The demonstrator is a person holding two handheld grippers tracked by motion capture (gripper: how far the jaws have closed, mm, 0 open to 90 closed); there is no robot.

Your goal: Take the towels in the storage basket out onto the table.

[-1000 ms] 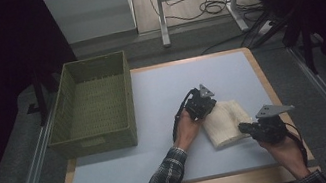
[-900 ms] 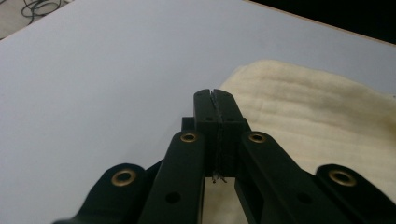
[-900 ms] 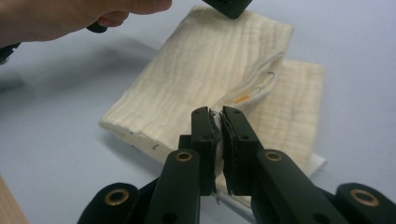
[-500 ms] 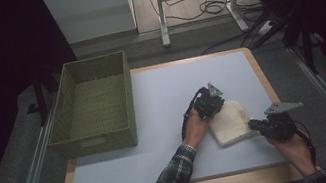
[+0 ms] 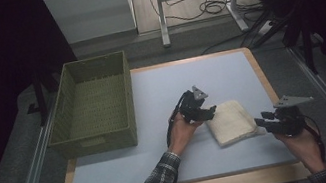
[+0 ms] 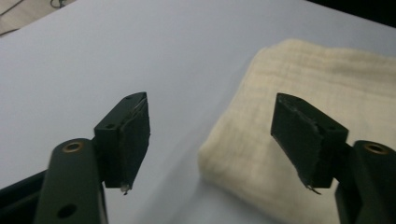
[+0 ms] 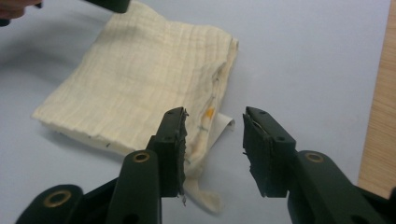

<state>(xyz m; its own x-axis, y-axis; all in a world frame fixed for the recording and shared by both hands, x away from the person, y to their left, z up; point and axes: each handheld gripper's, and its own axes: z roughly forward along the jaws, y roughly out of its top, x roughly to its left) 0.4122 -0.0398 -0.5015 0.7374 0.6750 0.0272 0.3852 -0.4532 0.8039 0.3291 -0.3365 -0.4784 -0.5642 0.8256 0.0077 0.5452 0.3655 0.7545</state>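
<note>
We saw the pale blue worktop [image 5: 128, 163] spread wide, the green woven basket [image 5: 92, 106] sitting at its left edge, well apart from the action. Nothing stood between the tongs and the folded cream cloth [image 5: 231, 121], which lay flat right of centre. The left tongs [image 5: 209, 112] hovered at its left edge, jaws just opened wide, gripping nothing. The right tongs [image 5: 260, 120] sat at the cloth's right edge, just parted, a loose corner below them, unheld.
</note>
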